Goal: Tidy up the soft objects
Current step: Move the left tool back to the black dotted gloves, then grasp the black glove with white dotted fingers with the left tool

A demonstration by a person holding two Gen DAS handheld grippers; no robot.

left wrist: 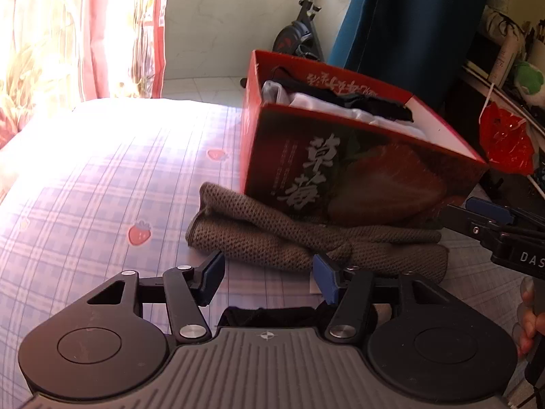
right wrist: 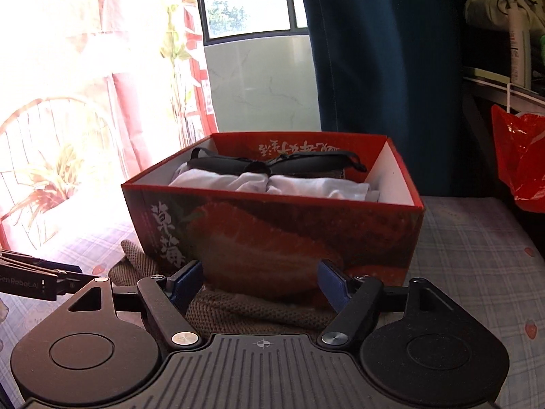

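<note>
A folded brown knitted cloth (left wrist: 306, 238) lies on the bed against the front of a red strawberry-print box (left wrist: 357, 170). Inside the box are a white garment (left wrist: 340, 109) and a black one (left wrist: 368, 100). My left gripper (left wrist: 269, 274) is open just short of the brown cloth's near edge, with nothing between its pads. A dark piece of fabric (left wrist: 265, 315) shows under its base. My right gripper (right wrist: 259, 283) is open over the brown cloth (right wrist: 238, 310), facing the box (right wrist: 272, 231). It also shows at the right edge of the left wrist view (left wrist: 494, 225).
The bed has a plaid sheet (left wrist: 102, 187) with strawberry prints. A red plastic bag (right wrist: 521, 156) hangs at the right by cluttered shelves. A blue curtain (right wrist: 374, 51) hangs behind the box, and an exercise bike (left wrist: 299, 34) stands beyond the bed. A hand (left wrist: 528, 323) holds the right gripper.
</note>
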